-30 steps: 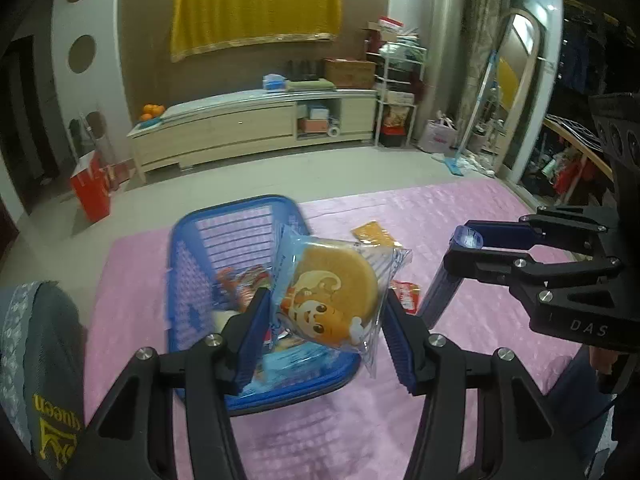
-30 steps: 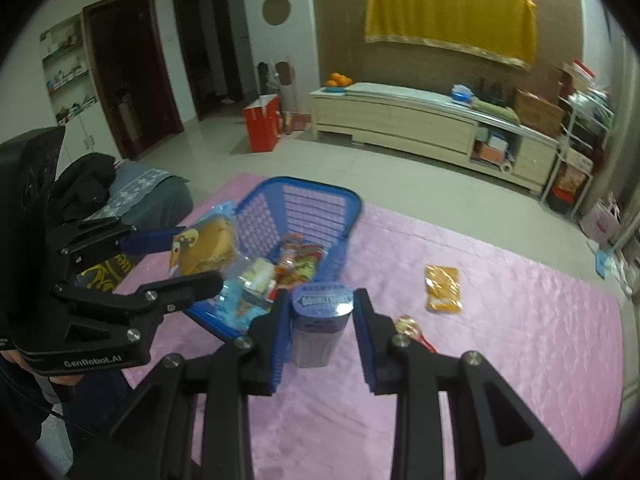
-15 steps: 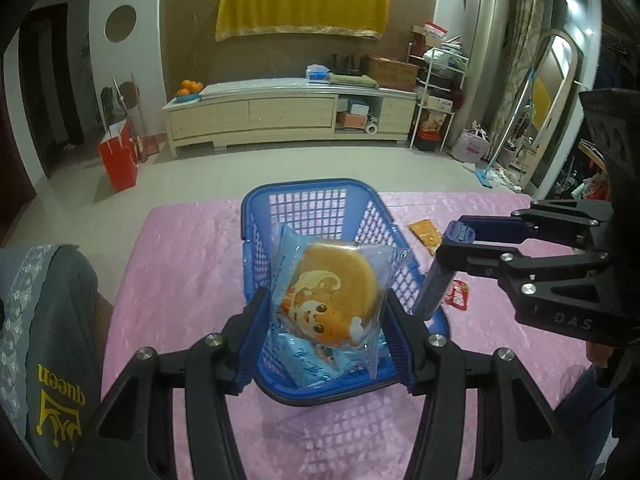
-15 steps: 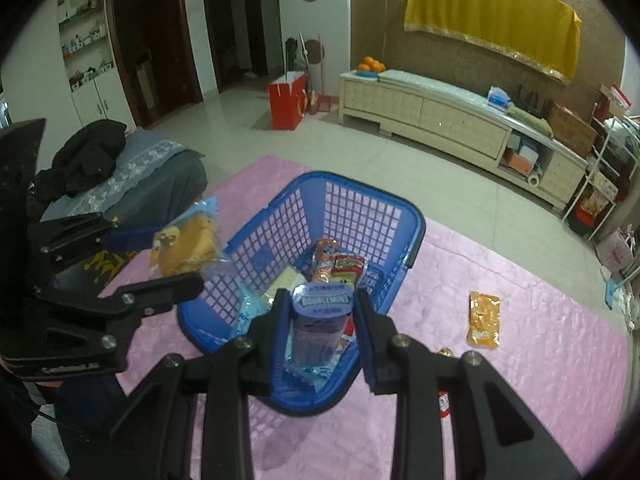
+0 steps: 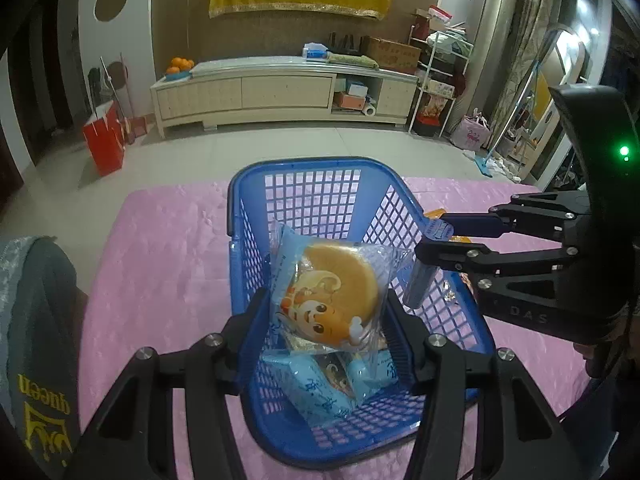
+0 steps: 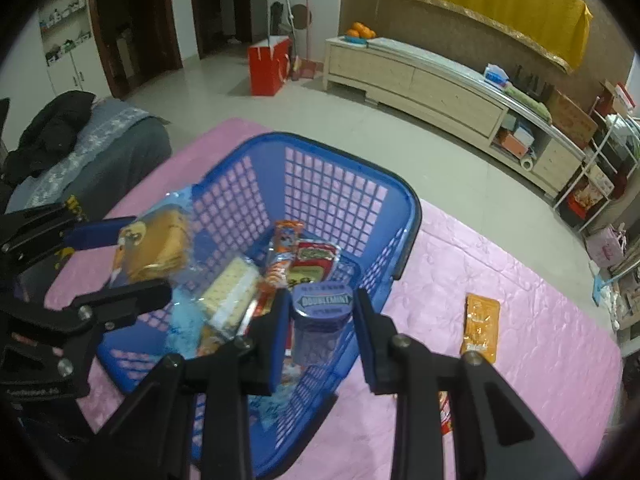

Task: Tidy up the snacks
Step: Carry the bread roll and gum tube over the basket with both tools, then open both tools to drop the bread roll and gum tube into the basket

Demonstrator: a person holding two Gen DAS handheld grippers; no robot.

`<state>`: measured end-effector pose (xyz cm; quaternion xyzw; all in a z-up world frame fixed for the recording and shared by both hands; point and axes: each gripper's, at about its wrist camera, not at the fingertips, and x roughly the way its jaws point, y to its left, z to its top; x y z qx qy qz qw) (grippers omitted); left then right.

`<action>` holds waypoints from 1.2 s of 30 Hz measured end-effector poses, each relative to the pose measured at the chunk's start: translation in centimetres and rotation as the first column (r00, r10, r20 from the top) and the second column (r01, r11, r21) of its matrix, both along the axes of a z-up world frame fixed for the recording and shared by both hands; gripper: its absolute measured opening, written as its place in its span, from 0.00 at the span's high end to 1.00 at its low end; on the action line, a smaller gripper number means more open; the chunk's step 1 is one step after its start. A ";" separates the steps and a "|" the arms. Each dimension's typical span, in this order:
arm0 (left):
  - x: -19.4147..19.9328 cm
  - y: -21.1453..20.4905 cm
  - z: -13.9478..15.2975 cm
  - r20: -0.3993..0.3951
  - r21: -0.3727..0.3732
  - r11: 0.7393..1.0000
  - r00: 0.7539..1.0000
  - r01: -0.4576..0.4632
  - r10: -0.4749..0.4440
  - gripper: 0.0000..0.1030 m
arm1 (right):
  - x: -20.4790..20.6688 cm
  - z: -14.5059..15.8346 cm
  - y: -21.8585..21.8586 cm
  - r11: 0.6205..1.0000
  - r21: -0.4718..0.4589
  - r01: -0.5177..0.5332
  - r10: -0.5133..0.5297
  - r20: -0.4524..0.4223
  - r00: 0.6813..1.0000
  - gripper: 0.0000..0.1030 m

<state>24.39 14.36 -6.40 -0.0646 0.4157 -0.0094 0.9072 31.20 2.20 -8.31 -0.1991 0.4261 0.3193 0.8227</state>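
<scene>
A blue plastic basket (image 5: pixel 308 178) (image 6: pixel 356 168) stands on the pink cloth (image 5: pixel 160 248). My left gripper (image 5: pixel 326 312) is shut on a clear packet with a round cake (image 5: pixel 332 290) and hangs over the basket's near half; that packet shows at the left of the right wrist view as the cake packet (image 6: pixel 150 246). My right gripper (image 6: pixel 322 306) is shut on a purple Doublemint gum bottle (image 6: pixel 322 304) above the basket's right side, seen from the left wrist as the gum bottle (image 5: pixel 424 268). Inside lie blue packets (image 5: pixel 324 392), a cracker pack (image 6: pixel 232 290) and red snack bags (image 6: pixel 316 260).
An orange sachet (image 6: pixel 480 328) lies on the pink cloth (image 6: pixel 520 300) right of the basket, and a red packet (image 6: pixel 444 412) sits partly behind my right finger. A grey garment (image 5: pixel 36 340) lies at the cloth's left edge. Beyond are bare floor and a long cabinet (image 5: pixel 280 92).
Both grippers have come in over the basket and dropped lower, each still holding its snack. The basket now sits centred and larger in both views.
</scene>
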 end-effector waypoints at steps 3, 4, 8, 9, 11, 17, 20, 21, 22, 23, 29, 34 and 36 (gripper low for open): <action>0.4 0.0 -0.5 -0.009 -0.009 1.000 1.000 -0.004 0.004 0.49 | 0.8 -0.5 0.2 1.000 -0.004 0.017 -0.017 0.000 1.000 0.65; 0.5 0.1 -0.7 -0.011 -0.012 1.000 1.000 -0.004 0.004 0.49 | 1.0 -0.6 0.4 0.999 -0.007 0.034 -0.034 0.017 0.999 0.65; 0.7 0.4 -1.2 -0.022 -0.013 1.000 1.000 -0.007 0.006 0.49 | 1.8 -0.7 0.6 0.996 -0.036 0.084 -0.081 0.073 0.994 0.40; 0.7 0.4 -1.3 -0.026 -0.013 1.000 1.000 -0.010 0.010 0.49 | 1.8 -0.6 0.5 0.996 -0.028 0.088 -0.085 0.078 0.993 0.31; 0.5 0.5 -1.3 -0.028 -0.015 1.000 1.000 -0.015 0.015 0.49 | 1.7 -0.2 0.0 0.996 -0.003 0.094 -0.093 0.085 0.992 0.17; 0.2 0.7 -1.1 -0.029 -0.017 1.000 0.999 -0.023 0.023 0.49 | 1.3 0.3 -1.5 0.994 0.022 0.110 -0.111 0.027 0.993 0.15; 0.2 0.6 -0.9 -0.025 -0.016 1.000 1.000 -0.020 0.019 0.49 | 0.7 0.4 -2.2 0.993 0.021 0.118 -0.118 0.023 0.993 0.14; 0.1 0.4 -0.8 -0.023 -0.015 1.000 1.000 -0.018 0.017 0.49 | 0.5 0.4 -2.5 0.992 0.021 0.122 -0.123 0.019 0.992 0.14; 0.1 0.3 -0.8 -0.021 -0.015 1.000 1.000 -0.014 0.014 0.49 | 0.3 0.5 -2.8 0.992 0.023 0.126 -0.126 0.011 0.992 0.13; 0.2 0.1 -0.7 -0.019 -0.013 1.000 1.000 -0.009 0.009 0.49 | 0.2 0.5 -2.9 0.991 0.026 0.128 -0.128 0.005 0.992 0.13; 0.9 -1.0 -0.7 -0.020 -0.007 1.000 1.000 0.014 -0.014 0.49 | -0.7 0.4 -4.4 0.987 0.041 0.154 -0.154 -0.012 0.988 0.13; 2.2 -1.8 -1.1 -0.035 -0.010 0.999 0.999 0.037 -0.038 0.49 | -0.7 0.2 -5.9 0.982 0.057 0.180 -0.180 -0.021 0.984 0.13; 3.1 -2.2 -1.4 -0.044 -0.011 0.999 0.998 0.045 -0.045 0.49 | -0.6 0.0 -6.5 0.980 0.060 0.192 -0.191 -0.028 0.981 0.13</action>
